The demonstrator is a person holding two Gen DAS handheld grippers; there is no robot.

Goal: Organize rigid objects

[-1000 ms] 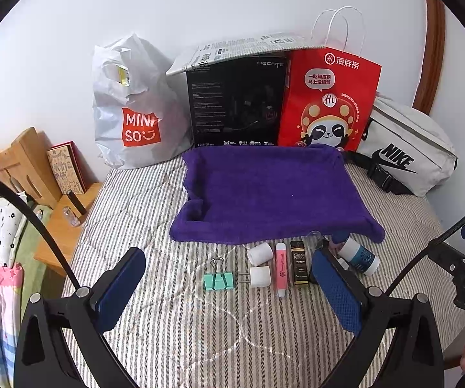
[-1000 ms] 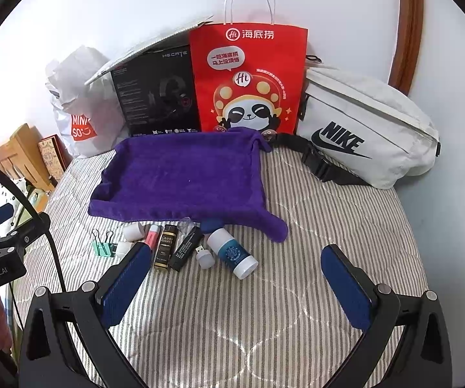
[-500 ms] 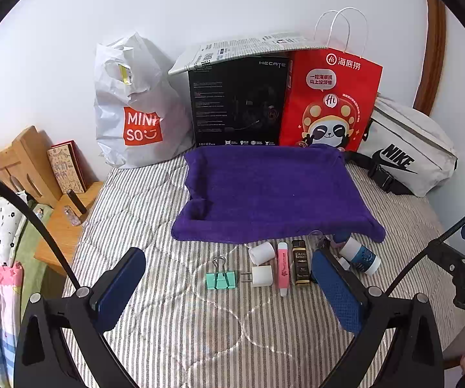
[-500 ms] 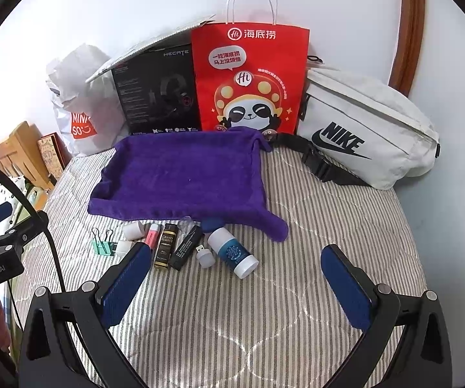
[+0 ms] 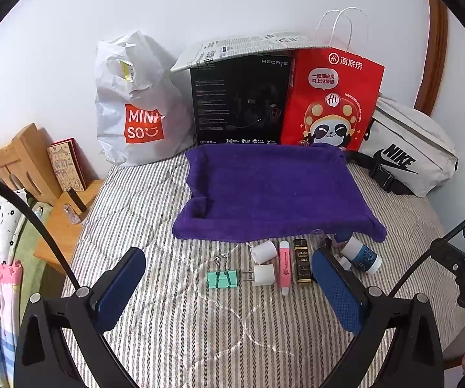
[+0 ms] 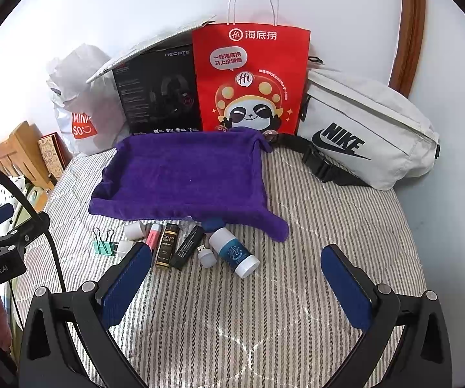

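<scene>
almost nothing has shifted since a second ago; both tools hover wide open and empty over the bed [image 6: 329,226]. left tool [image 5: 229,294] frames the green binder clip [image 5: 222,278], right tool [image 6: 235,278] the blue-and-white bottle [image 6: 234,252]. small rigid items lie in a row just before the purple cloth tray [image 6: 184,174], probably their destination.

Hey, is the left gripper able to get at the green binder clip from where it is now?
Probably yes. The left gripper is open and empty, and the green binder clip lies alone on the striped bedcover ahead of it; the white plug sits just beside it.
</scene>
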